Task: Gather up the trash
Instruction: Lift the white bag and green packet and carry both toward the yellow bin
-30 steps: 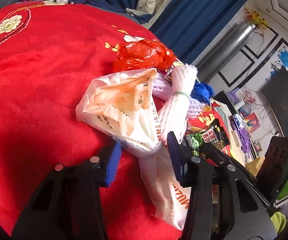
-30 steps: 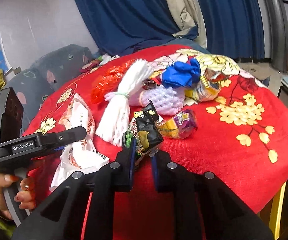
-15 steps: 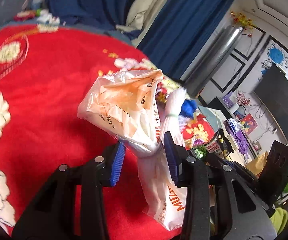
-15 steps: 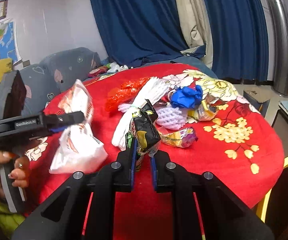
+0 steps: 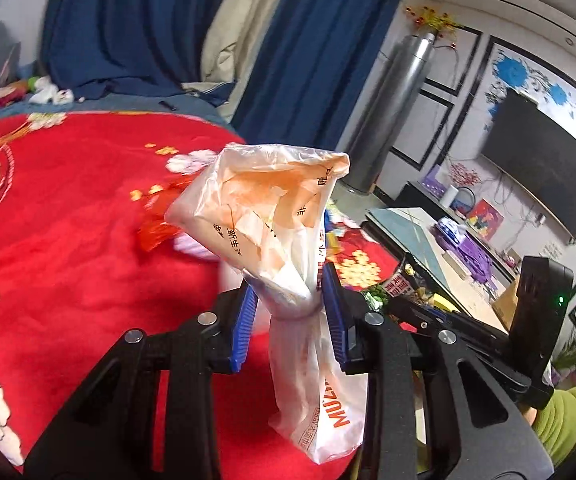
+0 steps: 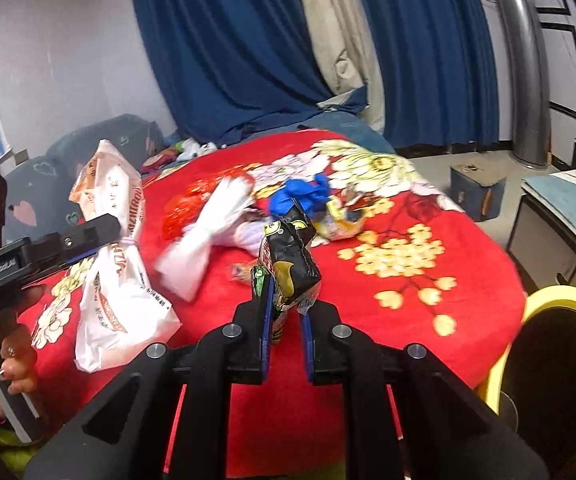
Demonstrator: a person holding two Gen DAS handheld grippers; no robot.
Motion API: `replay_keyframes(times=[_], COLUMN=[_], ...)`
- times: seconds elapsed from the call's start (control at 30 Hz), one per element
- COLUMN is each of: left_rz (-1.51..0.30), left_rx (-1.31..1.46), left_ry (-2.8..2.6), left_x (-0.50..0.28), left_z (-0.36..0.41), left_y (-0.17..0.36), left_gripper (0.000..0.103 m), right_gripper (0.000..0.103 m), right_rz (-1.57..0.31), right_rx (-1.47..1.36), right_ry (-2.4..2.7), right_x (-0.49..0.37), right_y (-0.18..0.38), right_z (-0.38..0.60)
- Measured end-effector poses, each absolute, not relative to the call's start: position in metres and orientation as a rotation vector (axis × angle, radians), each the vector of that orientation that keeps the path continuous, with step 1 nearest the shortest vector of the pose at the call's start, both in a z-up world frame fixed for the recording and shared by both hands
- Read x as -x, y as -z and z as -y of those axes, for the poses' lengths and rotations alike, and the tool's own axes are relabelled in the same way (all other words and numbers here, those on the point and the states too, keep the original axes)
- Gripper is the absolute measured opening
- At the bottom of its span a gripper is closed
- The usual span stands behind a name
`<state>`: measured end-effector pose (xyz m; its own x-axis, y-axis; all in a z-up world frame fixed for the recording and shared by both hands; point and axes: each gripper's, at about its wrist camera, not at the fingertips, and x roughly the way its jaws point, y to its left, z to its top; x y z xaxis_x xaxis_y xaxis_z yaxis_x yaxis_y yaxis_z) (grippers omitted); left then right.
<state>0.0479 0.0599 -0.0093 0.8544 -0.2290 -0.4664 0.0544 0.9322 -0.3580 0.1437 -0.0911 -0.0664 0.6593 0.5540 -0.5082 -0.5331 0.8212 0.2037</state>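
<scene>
The left gripper (image 5: 288, 312) has its jaws closing on the cinched neck of a white plastic bag (image 5: 271, 216), clear above the red counter (image 5: 67, 220). The right gripper (image 6: 285, 320) has its jaws pinching a black snack wrapper (image 6: 290, 260) upright between them.

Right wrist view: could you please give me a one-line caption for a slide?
Right gripper pinches a black snack wrapper above the red floral tablecloth; left gripper closes around a white plastic bag.

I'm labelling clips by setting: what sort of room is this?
Probably a home living room: a wall-mounted television, blue curtains and a round table under a red floral cloth strewn with wrappers.
</scene>
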Motion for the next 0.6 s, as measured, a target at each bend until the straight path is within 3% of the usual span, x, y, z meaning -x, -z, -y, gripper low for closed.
replay_keyframes(times=[0.6], left_rz=[-0.506], left_rx=[0.295], left_ry=[0.284], left_x=[-0.095], left_z=[0.023], left_y=[-0.003], left_gripper=[0.025], right_gripper=[0.012], right_rz=[-0.53], right_rx=[-0.113], right_ry=[-0.359], right_x=[-0.136], right_y=[0.049], right_z=[0.188])
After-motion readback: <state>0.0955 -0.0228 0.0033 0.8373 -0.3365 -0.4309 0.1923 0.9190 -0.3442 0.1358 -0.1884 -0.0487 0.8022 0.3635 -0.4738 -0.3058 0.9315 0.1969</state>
